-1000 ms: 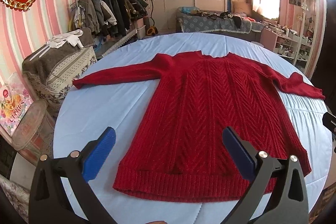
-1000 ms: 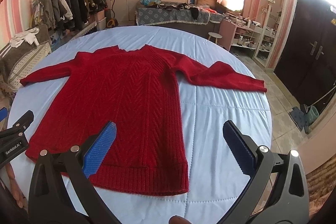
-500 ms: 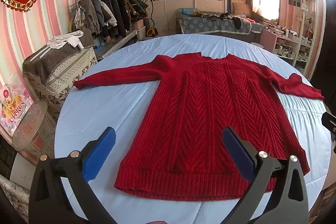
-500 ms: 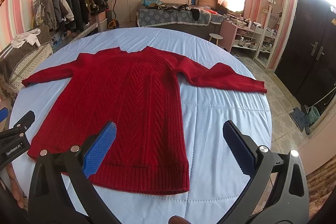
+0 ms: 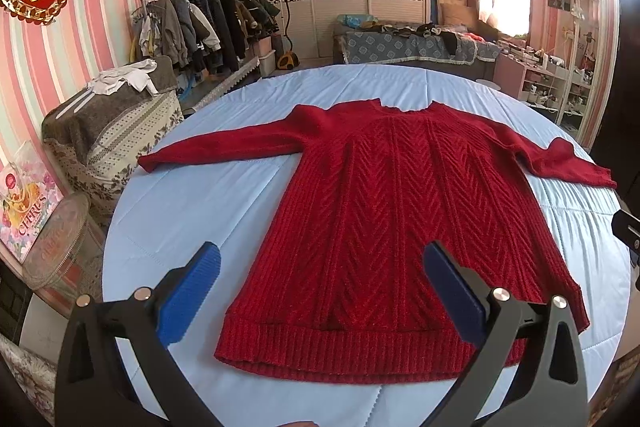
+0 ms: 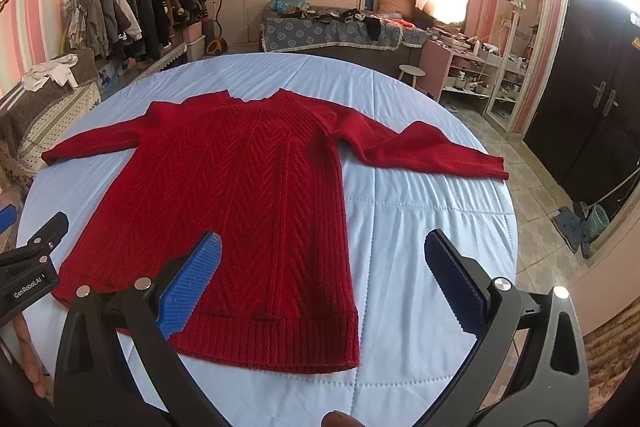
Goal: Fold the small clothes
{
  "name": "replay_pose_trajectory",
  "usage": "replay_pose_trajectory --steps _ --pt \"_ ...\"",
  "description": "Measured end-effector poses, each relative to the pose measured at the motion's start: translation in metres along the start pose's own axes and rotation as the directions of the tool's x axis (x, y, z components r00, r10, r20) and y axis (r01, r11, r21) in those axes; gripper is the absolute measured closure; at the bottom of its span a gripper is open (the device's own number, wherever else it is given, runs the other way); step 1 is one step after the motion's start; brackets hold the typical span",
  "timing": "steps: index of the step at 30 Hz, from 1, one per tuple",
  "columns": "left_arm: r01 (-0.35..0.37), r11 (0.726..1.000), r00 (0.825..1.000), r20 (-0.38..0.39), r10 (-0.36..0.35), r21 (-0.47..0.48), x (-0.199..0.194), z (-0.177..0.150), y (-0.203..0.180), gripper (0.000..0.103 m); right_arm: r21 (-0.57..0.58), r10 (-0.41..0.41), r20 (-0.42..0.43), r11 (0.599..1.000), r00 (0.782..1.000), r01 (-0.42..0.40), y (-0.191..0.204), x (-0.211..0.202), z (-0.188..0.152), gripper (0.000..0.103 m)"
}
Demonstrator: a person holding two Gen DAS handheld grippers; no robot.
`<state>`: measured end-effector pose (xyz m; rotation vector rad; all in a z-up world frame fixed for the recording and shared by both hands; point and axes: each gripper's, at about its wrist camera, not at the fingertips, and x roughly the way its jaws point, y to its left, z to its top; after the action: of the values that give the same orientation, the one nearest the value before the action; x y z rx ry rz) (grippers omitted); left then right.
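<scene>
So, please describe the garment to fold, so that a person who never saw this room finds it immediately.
Look at the big round table with the light blue quilted cover in the middle of the room. The red knitted sweater lies flat on it, both sleeves spread out, hem toward the two open grippers. It is the only garment on the table; the other clothes hang on the rack.

I see a red knit sweater (image 5: 400,227) lying flat on the pale blue quilted table (image 5: 192,211), both sleeves spread out sideways, neckline away from me. My left gripper (image 5: 322,279) hangs above the ribbed hem (image 5: 340,351), blue pads (image 5: 188,297) wide apart, gripping nothing.
</scene>
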<state>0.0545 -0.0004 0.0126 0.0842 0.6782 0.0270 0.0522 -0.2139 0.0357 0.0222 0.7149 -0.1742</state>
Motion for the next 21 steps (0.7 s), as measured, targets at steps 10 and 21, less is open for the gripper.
replay_pose_trajectory --steps 10,21 --pt "0.001 1.000 1.000 -0.002 -0.001 0.000 0.0019 0.0004 -0.0018 0.001 0.000 -0.005 0.000 1.000 1.000 0.005 -0.0026 0.0011 0.0043 0.003" --pt "0.000 1.000 1.000 -0.003 0.000 0.003 0.0074 0.0032 -0.0055 0.001 -0.007 -0.002 -0.004 1.000 1.000 0.002 -0.0034 0.0075 0.0097 0.003"
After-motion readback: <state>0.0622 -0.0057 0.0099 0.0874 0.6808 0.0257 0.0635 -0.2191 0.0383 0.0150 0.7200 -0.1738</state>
